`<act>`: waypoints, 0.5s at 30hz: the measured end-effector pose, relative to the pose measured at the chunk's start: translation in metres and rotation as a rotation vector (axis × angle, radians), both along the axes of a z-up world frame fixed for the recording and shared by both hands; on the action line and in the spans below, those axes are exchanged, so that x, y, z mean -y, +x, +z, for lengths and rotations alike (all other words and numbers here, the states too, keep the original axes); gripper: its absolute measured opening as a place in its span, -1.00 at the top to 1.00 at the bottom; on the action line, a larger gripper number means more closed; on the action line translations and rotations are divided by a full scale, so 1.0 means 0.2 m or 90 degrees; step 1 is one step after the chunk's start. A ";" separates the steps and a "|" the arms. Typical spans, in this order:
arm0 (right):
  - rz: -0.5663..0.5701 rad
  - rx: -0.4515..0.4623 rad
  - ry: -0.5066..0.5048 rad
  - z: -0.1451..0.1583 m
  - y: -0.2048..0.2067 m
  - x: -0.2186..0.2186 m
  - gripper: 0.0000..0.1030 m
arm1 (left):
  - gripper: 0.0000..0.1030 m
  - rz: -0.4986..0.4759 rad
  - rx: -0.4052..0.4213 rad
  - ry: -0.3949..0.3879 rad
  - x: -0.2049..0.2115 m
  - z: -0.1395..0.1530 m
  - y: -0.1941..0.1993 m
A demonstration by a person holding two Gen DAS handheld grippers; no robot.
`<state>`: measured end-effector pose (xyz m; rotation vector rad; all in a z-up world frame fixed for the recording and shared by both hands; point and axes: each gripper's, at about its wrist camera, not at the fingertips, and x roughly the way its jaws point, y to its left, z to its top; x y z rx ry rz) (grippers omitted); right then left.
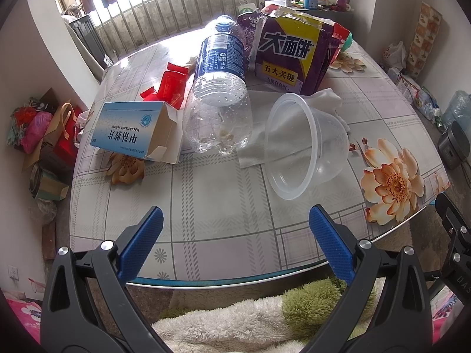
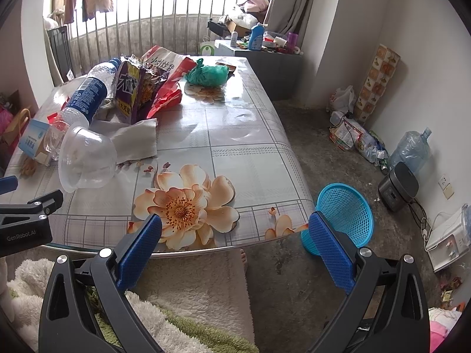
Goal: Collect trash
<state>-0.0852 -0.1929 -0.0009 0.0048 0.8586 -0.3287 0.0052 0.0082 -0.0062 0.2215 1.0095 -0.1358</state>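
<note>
Both grippers hanging wide at the near edge, nothing collected yet

The left gripper (image 1: 235, 235) is hovering released, the tipped plastic cup (image 1: 303, 144) just ahead and rightward, mouth facing it; the right gripper (image 2: 235, 238), also released, is sitting farther off, nearer the blue basket (image 2: 341, 211) on the floor. Beyond, on the surface (image 1: 206, 206): bottle (image 1: 219, 85), "Mecobalamin Tablets" box (image 1: 132, 126), "大面饼" wrapper (image 1: 291, 56).

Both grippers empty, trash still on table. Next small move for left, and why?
Probably ease the left gripper forward onto the clear plastic cup: it lies on its side nearest the open jaws. The blue basket waits on the floor by the table's corner.
</note>
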 end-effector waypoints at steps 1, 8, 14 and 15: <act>0.001 0.000 0.000 0.00 0.00 0.00 -0.89 | -0.85 0.000 0.000 0.000 0.00 0.00 0.00; 0.001 0.000 0.000 0.00 0.00 0.00 -0.89 | -0.85 0.000 -0.001 0.000 0.00 0.00 0.00; 0.000 -0.001 0.003 0.00 0.01 0.00 -0.89 | -0.85 0.003 -0.005 -0.001 -0.02 -0.01 0.00; 0.000 0.000 0.003 0.00 0.01 0.00 -0.89 | -0.85 0.003 -0.005 -0.001 -0.02 -0.01 0.00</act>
